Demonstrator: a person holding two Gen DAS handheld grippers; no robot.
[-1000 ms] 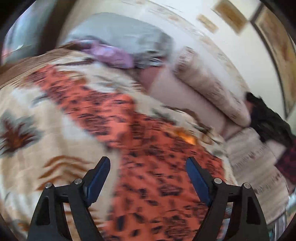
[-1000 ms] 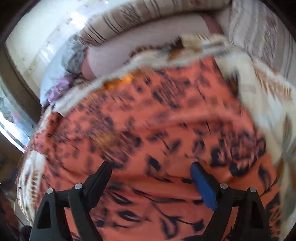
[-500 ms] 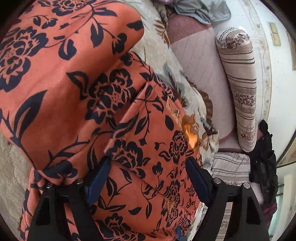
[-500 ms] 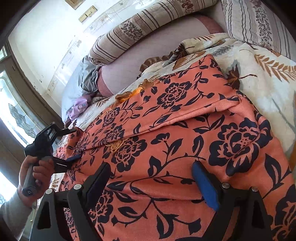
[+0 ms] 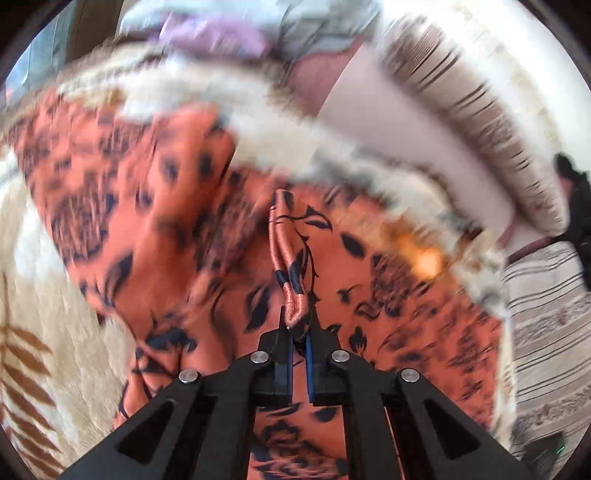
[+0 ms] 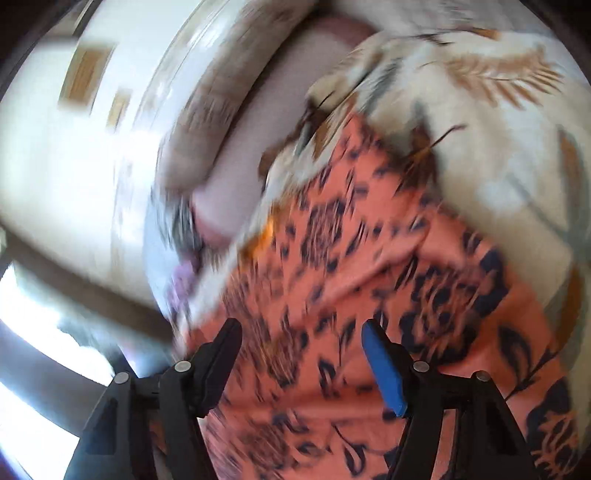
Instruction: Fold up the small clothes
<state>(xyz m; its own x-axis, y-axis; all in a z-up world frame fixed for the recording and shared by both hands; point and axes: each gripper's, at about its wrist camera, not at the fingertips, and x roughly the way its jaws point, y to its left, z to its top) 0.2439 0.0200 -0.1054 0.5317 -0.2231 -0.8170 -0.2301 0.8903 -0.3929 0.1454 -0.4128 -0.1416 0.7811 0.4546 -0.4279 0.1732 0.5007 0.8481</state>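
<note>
Two grippers work one orange floral garment (image 5: 177, 206), which lies spread across a cream leaf-print blanket (image 5: 40, 295) on a bed. Nearest the left camera, the left gripper (image 5: 298, 332) has its jaws drawn almost together on a doubled, hemmed edge of the garment (image 5: 291, 266). The edge rises out of the pinch as a narrow upright ridge, which suggests it is held clear of the cloth below so that a fold can be carried over. The remaining fabric hangs and drapes to the left of the ridge (blur hides its exact lie).

The right gripper (image 6: 301, 334) stands with its jaws wide apart above the garment (image 6: 332, 280). Nothing lies between its fingers (image 6: 382, 363), and whether the tips touch the cloth cannot be told. Its spread stance is probably preparation to take a second edge or to steady the panel.

Farther off, beyond the blanket's edge, lie a pink sheet (image 5: 402, 133) and a striped bolster (image 5: 480, 122) against a pale wall (image 6: 55, 155). A grey and purple pile of clothes (image 5: 236, 33) sits at the far end.
</note>
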